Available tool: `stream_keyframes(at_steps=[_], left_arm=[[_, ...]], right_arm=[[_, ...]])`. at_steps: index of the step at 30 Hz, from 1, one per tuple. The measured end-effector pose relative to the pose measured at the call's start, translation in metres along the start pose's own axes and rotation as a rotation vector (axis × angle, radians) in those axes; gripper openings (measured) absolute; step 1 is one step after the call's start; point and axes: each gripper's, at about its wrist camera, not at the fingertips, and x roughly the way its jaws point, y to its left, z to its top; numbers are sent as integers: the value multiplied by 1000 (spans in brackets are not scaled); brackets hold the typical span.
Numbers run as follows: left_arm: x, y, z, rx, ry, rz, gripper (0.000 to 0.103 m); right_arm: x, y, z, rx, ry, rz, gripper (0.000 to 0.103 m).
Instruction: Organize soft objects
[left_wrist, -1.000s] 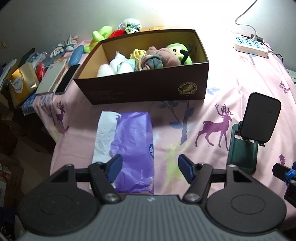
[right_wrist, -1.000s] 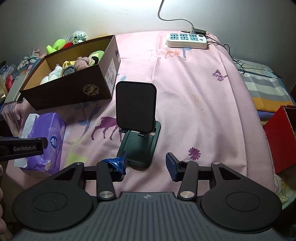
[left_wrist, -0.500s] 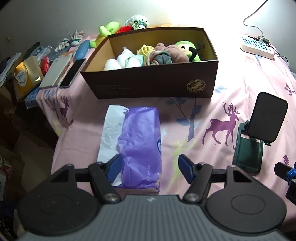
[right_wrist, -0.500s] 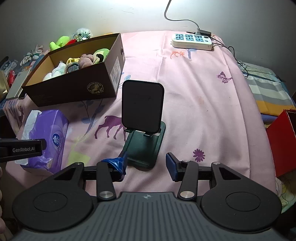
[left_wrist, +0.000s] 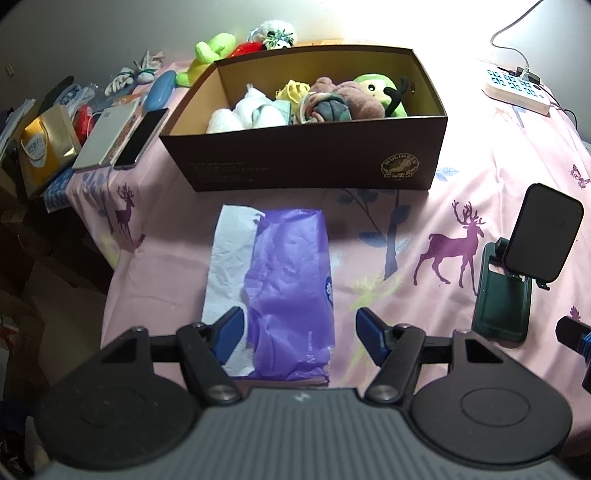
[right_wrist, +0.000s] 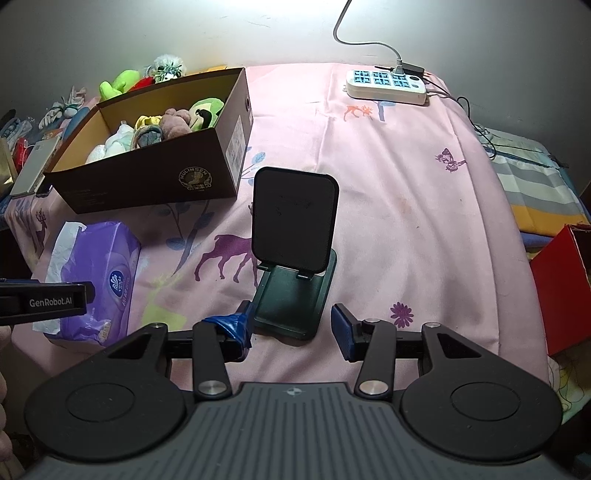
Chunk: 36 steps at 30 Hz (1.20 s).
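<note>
The tissue pack (left_wrist: 284, 291) lies lengthwise toward the box (left_wrist: 306, 162), directly under the spread, empty left claw (left_wrist: 297, 328); the right claw (right_wrist: 291, 328) is also spread and empty.

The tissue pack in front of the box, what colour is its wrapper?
Purple, with white tissue showing along one side of the tissue pack; clearest in the left wrist view.

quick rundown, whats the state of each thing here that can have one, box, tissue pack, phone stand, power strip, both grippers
brown box: open, lidless, soft toys inside
purple tissue pack: lying flat, torn open, white tissue showing
phone stand: unfolded, empty
power strip: plug inserted
left gripper: open, above the pack's near end
right gripper: open, empty
</note>
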Motion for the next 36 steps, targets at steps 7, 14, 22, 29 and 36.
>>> stream_keyframes(at_steps=[7, 14, 22, 29, 36], left_arm=[[-6, 7, 7, 4, -24, 4, 68], [-15, 17, 16, 1, -65, 33, 68], [-28, 28, 31, 3, -116, 64, 68], [-31, 42, 50, -10, -145, 56, 68], [-30, 62, 77, 2, -185, 9, 68]], right_arm=[[-2, 1, 7, 1, -15, 4, 30], [-9, -1, 16, 10, -48, 11, 30], [-15, 4, 33, 7, -90, 27, 31], [-19, 16, 50, 8, -103, 19, 31], [-27, 46, 78, -2, -148, 4, 31]])
